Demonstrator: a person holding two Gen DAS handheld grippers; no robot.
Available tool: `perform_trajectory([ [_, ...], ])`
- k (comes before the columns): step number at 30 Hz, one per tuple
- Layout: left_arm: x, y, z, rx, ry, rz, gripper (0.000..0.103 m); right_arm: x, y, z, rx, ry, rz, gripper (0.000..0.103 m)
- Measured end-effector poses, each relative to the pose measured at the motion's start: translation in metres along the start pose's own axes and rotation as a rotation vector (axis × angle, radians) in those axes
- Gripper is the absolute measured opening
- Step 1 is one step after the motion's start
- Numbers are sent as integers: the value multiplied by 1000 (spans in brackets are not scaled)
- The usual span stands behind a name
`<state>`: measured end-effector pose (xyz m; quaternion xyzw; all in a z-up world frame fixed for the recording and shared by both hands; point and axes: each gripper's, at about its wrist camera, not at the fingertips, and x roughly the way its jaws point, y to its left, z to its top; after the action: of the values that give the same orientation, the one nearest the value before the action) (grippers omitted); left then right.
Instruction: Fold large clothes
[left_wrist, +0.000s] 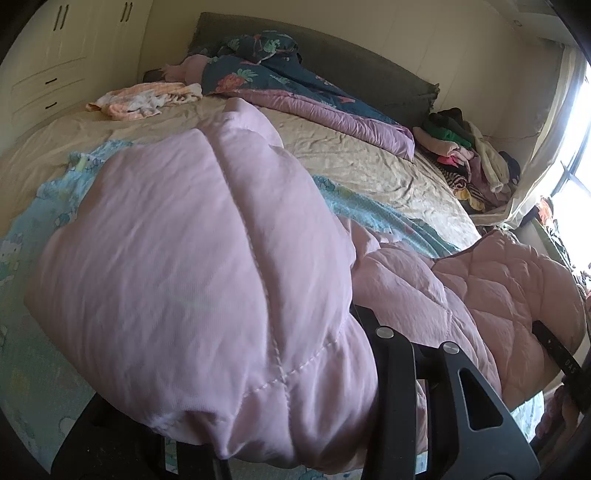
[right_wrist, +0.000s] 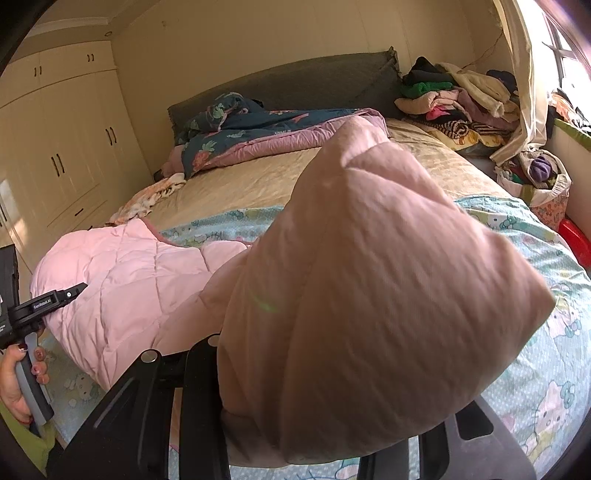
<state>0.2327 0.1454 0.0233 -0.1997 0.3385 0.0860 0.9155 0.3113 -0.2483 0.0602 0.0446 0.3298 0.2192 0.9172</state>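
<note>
My left hand-held gripper (left_wrist: 295, 398) and right hand-held gripper (right_wrist: 314, 406) each pinch a bunched corner of the pink quilted garment (left_wrist: 177, 258), jaws nearly closed, bed (left_wrist: 351, 147) beyond.

Daylight enters from the window (left_wrist: 576, 122) at three o'clock, blown out to white glare. Room evenly bright, shadows soft. Fisheye bending and dark vignette at edges. Nearest pink quilt (left_wrist: 192, 258) blurred.
</note>
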Motion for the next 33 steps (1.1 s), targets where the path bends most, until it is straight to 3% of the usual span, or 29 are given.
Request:
perform_trajectory([
  [33,-28,25,-31,-6,29,-17,34,-25,4,-32,14,-2,-15,32],
])
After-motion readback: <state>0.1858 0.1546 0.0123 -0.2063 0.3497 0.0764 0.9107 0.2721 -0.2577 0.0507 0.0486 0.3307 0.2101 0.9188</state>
